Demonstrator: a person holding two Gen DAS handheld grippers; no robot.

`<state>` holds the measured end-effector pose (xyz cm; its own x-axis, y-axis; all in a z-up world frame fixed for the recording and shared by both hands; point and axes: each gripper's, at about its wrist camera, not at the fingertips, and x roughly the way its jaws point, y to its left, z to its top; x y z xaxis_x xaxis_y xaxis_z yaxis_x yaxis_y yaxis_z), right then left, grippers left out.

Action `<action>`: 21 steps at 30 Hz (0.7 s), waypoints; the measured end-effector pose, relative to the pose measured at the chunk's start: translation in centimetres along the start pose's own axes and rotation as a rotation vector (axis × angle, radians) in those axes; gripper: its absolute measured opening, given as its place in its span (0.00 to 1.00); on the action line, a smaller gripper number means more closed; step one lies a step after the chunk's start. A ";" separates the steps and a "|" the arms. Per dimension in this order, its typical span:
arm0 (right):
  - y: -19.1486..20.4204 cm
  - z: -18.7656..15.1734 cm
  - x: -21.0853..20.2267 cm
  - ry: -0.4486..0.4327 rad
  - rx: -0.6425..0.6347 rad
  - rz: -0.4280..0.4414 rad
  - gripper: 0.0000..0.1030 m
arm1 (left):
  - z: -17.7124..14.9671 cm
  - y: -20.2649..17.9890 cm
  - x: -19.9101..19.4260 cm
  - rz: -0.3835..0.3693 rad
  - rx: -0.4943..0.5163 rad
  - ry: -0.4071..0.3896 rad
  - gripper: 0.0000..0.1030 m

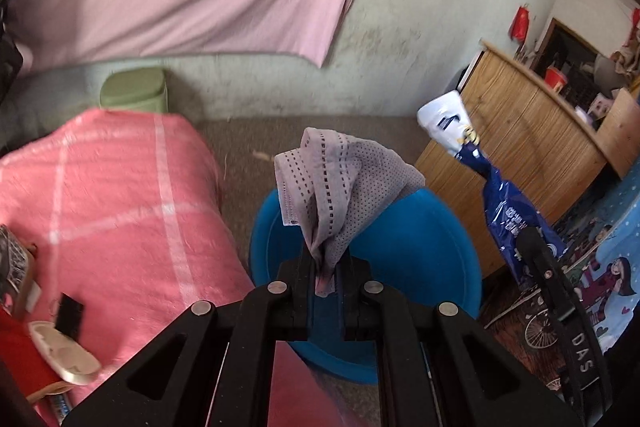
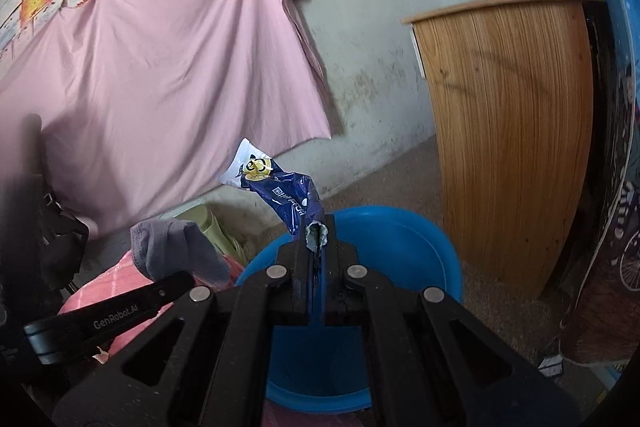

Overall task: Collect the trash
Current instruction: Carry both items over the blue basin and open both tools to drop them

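My left gripper (image 1: 325, 259) is shut on a crumpled grey face mask (image 1: 336, 183), which stands up from the jaws above a blue plastic basin (image 1: 420, 235) on the floor. My right gripper (image 2: 316, 247) is shut on a blue and white snack wrapper (image 2: 280, 195), held over the same blue basin (image 2: 400, 247). The wrapper (image 1: 500, 195) and the right gripper's dark body also show at the right of the left wrist view. In the right wrist view the mask (image 2: 176, 247) and the left gripper's finger (image 2: 120, 311) appear at the lower left.
A pink checked blanket (image 1: 120, 195) covers a bed to the left, with a white case (image 1: 64, 355) and a dark card on it. A wooden cabinet (image 2: 512, 131) stands right of the basin. A pink sheet (image 2: 160, 79) hangs on the wall. A green bin (image 1: 136, 91) sits behind the bed.
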<state>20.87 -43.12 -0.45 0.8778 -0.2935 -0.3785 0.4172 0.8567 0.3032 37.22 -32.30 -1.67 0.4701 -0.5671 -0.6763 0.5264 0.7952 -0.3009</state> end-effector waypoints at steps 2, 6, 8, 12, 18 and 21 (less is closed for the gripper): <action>-0.5 0.1 0.5 0.025 0.024 0.005 0.21 | -0.2 -0.1 0.3 0.014 -0.003 0.028 0.09; -1.4 -0.2 1.4 0.057 0.058 0.013 0.22 | -1.7 0.4 0.1 0.010 -0.018 0.048 0.27; -1.5 -0.3 1.7 0.066 0.061 0.009 0.23 | -1.7 0.6 0.1 0.004 -0.027 0.039 0.34; -1.7 -0.4 1.8 0.078 0.074 0.010 0.30 | -1.8 0.2 -1.4 -0.005 -0.027 0.031 0.37; -1.9 -0.2 1.7 0.067 0.080 0.025 0.52 | -1.7 0.3 -4.2 0.014 -0.016 -0.061 0.45; -1.5 0.0 1.0 0.042 0.071 0.037 0.59 | -2.1 0.9 -6.5 0.042 -0.015 -0.154 0.55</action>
<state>21.17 -44.72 -1.27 0.8831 -0.2427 -0.4016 0.4014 0.8340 0.3786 33.17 -27.41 1.04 0.5952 -0.5584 -0.5779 0.4938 0.8215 -0.2852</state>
